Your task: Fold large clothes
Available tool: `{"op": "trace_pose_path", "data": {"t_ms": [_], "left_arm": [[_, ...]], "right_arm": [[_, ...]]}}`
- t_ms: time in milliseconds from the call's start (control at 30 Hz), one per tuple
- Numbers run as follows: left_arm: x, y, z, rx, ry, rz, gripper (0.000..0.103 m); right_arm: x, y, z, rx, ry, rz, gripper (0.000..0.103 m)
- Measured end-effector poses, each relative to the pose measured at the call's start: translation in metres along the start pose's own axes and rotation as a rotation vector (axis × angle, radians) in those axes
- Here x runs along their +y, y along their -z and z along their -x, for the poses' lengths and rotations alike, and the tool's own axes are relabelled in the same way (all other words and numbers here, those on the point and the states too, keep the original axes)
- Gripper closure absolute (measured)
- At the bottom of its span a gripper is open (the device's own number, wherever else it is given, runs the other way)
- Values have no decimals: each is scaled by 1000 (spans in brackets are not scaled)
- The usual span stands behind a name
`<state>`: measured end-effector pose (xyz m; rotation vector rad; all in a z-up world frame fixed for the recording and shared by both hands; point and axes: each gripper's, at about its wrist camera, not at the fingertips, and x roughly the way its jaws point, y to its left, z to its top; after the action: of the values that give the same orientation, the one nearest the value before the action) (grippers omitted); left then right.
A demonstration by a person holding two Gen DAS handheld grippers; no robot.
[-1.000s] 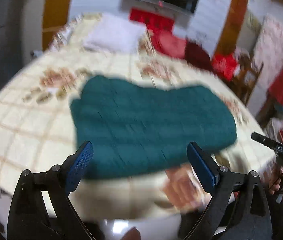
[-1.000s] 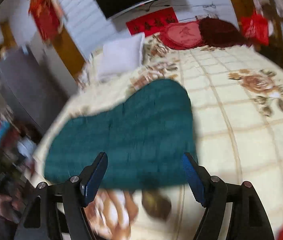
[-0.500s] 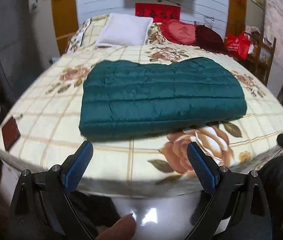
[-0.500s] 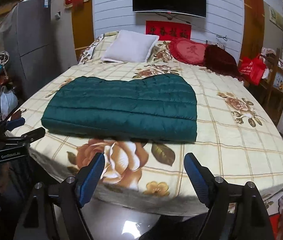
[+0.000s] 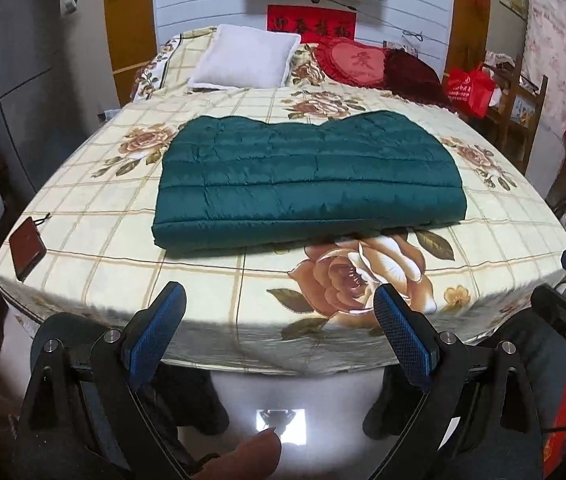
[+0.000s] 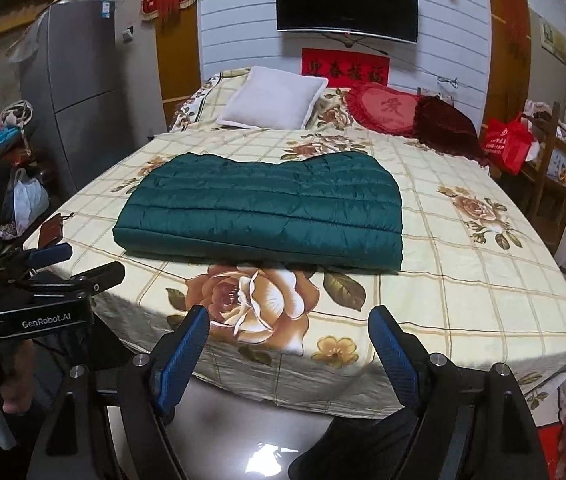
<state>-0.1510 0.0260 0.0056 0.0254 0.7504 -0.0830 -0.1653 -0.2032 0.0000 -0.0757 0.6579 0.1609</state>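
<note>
Green quilted jacket (image 5: 307, 184) lies folded flat on the bed (image 5: 95, 216) (flower-print sheet), well ahead of both grippers; left gripper (image 5: 279, 320) and right gripper (image 6: 289, 340) hang off the foot end, fingers spread wide, holding 0 things.

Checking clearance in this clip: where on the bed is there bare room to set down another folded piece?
Widest free patch: the bedspread right of the green quilted garment, out to the bed's right edge. A narrower strip runs between the garment's near edge and the foot of the bed. On the left, a dark red wallet takes the near corner. The head is crowded: white pillow, red cushions.
</note>
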Motion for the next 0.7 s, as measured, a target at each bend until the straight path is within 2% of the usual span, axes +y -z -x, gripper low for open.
{"op": "trace_pose_path", "data": {"t_ms": [467,700], "left_arm": [[4,3,23,-55,0,25,8],[8,4,23,-47,-1,42,8]], "right_arm": [[12,-2,25,-44,15,27,23],[16,-2,27,-45,11,29,23]]}}
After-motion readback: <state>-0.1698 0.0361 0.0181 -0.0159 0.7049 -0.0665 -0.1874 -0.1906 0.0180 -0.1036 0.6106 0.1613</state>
